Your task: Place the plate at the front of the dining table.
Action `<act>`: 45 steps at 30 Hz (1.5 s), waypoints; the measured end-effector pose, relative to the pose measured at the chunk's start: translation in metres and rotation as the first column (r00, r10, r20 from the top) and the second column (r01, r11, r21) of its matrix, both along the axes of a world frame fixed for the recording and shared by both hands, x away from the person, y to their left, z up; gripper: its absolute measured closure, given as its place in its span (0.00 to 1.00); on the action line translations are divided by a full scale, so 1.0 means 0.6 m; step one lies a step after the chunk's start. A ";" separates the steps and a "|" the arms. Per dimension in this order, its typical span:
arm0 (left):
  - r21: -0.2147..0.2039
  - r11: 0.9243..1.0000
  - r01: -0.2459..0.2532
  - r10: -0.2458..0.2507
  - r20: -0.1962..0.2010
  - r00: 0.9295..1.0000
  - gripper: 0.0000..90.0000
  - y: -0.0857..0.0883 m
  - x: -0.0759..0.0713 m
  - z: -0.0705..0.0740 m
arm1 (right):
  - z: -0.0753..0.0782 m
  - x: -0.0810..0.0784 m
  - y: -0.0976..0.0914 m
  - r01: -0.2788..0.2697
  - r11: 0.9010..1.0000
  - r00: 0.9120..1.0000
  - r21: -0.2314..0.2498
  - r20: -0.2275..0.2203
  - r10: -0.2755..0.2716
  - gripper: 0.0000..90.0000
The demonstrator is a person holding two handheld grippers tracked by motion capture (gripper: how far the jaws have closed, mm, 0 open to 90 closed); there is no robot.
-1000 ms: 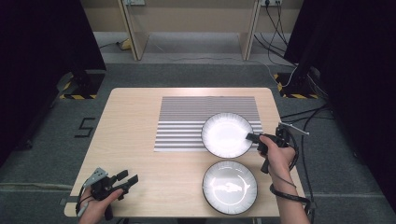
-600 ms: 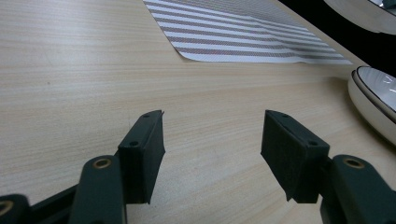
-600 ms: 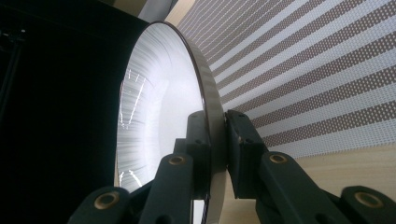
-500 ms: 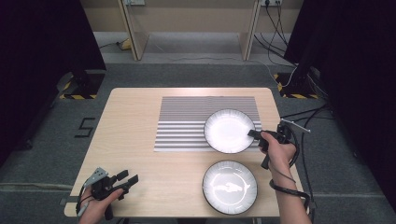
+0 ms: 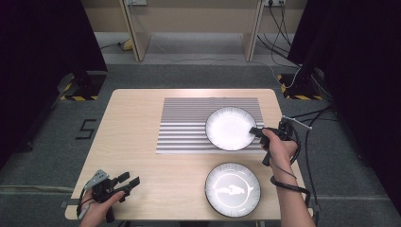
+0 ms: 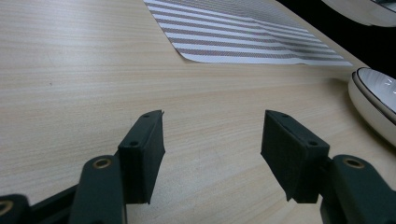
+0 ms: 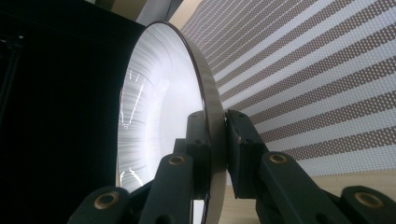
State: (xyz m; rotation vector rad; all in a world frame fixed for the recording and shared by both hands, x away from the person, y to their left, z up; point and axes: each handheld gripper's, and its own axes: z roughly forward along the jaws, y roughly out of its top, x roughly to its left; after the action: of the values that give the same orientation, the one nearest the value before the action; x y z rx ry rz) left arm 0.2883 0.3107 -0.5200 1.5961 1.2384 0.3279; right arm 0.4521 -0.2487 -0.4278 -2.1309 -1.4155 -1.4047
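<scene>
On the wooden table (image 5: 142, 118), the left gripper (image 5: 128, 181) idles with jaws apart and empty, while the right gripper (image 5: 254, 131) clamps the rim of the ribbed plate (image 5: 230, 127) over the striped placemat (image 5: 189, 127), seemingly mid-placement, the second plate (image 5: 232, 188) waiting near the front edge.

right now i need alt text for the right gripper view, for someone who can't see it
The right hand-held gripper is clamped on the rim of a white plate, one black jaw on each side of the edge. Behind the plate lies a striped mat on a wooden table.
</scene>
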 end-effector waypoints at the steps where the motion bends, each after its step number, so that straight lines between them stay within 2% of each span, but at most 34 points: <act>1: -0.001 1.000 0.001 -0.001 -0.001 1.000 0.43 0.000 0.000 0.000 | 0.001 0.001 0.000 -0.002 1.000 1.000 0.000 0.000 0.002 0.89; 24: -0.002 1.000 -0.003 0.003 0.005 1.000 0.43 0.000 -0.001 0.000 | 0.013 0.027 0.009 0.019 1.000 1.000 0.023 0.010 -0.019 0.89; 33: -0.006 1.000 -0.006 0.006 0.006 1.000 0.43 0.001 -0.001 0.000 | 0.016 0.040 0.015 0.023 1.000 1.000 0.018 0.012 -0.023 0.89; 39: -0.005 1.000 -0.002 0.002 0.005 1.000 0.43 -0.001 -0.001 0.000 | 0.018 0.048 0.015 0.029 0.999 0.999 0.033 0.012 -0.029 0.89; 45: -0.006 1.000 -0.004 0.004 0.005 1.000 0.43 -0.001 -0.001 0.000 | 0.021 0.058 0.018 0.027 0.999 1.000 0.022 0.013 -0.028 0.89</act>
State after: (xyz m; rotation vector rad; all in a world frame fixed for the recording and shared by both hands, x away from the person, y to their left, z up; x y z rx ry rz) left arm 0.2876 0.3102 -0.5201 1.5868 1.2375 0.3299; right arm 0.4867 -0.2379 -0.4151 -2.1394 -1.3748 -1.4405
